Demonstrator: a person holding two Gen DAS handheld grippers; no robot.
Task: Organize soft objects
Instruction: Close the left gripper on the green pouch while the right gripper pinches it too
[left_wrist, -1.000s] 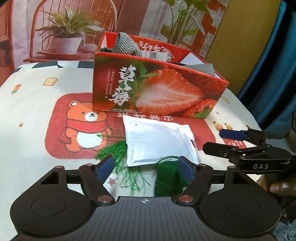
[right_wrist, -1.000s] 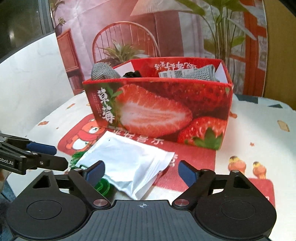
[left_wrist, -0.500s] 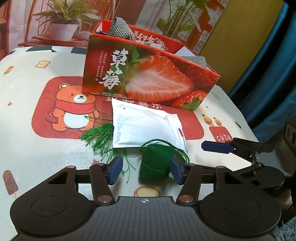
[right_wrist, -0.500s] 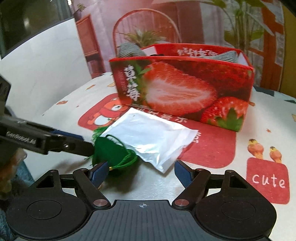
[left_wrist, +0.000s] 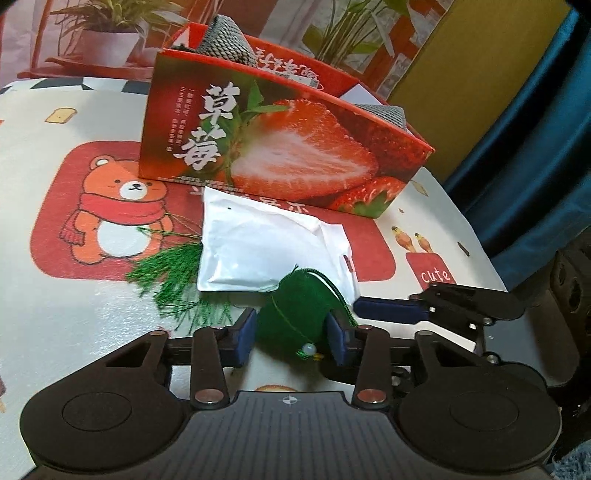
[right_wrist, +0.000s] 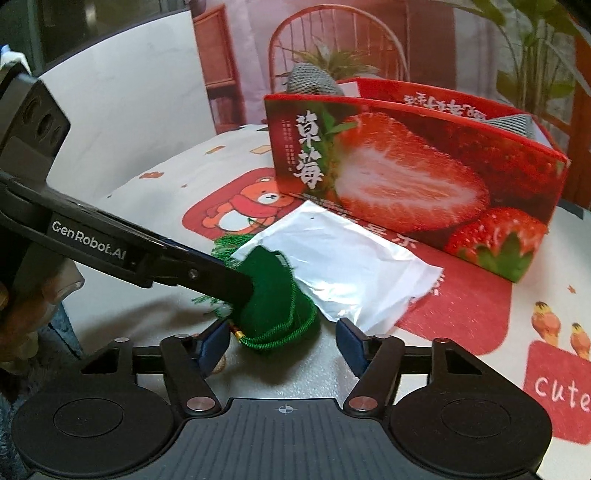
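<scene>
A green cloth pouch with a cord and a long green tassel lies on the table's near side. My left gripper is shut on the pouch, its blue pads pressed against both sides. In the right wrist view the pouch sits just ahead of my right gripper, which is open, its pads apart on either side. A white plastic packet lies over the tassel, behind the pouch. A red strawberry box stands behind it, holding grey mesh items.
The table has a cream cloth with a red bear patch. A dark blue curtain hangs at the right. My right gripper's fingers show beside the pouch in the left wrist view.
My left gripper has moved forward and closed on the green pouch. My right gripper has come in closer, so the pouch now lies between its open fingers.
</scene>
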